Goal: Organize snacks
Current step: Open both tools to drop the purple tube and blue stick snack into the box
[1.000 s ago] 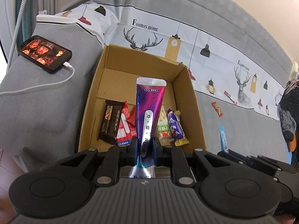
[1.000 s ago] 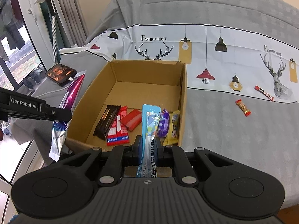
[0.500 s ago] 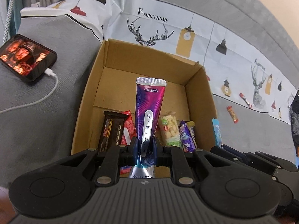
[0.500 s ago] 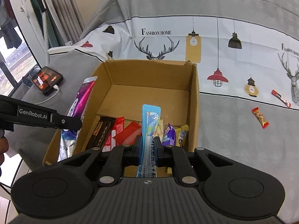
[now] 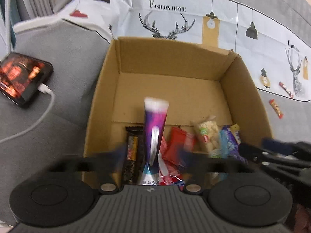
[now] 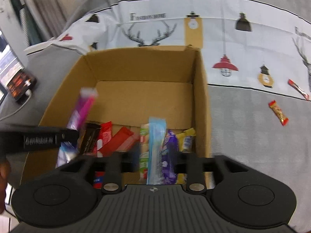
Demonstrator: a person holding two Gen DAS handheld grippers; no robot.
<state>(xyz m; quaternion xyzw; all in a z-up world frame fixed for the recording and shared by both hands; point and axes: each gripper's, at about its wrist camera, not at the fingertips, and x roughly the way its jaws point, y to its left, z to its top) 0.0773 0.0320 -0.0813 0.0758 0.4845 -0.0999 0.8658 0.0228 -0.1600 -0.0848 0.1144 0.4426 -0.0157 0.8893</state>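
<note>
Over the near end of the open cardboard box (image 5: 171, 58), both grippers held pointing steeply down, evidently so that each packet drops inside and not onto the bedding. Left gripper (image 5: 153, 155): jaws opening, now spread wide and blurred; purple tube-shaped pouch (image 5: 154, 128) between them, upright, pads clear of it, so judged released and falling. Right gripper (image 6: 153, 159): jaws opening, partly apart; light blue stick packet (image 6: 156, 149) between them, upright, apparently no longer pinched, though blur prevents certainty.

Box contents, along the near wall: dark chocolate bar (image 5: 132, 155), red wrappers (image 6: 118, 141), puffed-snack bag (image 5: 206, 136), purple packet (image 6: 171, 151), yellow packet (image 6: 187, 139). Far half of the box floor bare.

Outstanding: two small snacks on the deer-print bedsheet (image 6: 233, 38), well to the right of the box, a red-and-gold bar (image 6: 278, 113) and a red stick (image 6: 298, 89). Task judged incomplete until both are collected.

Phone (image 5: 21, 79) on charge on the grey cover left of the box, not part of the task; cable to be avoided.
</note>
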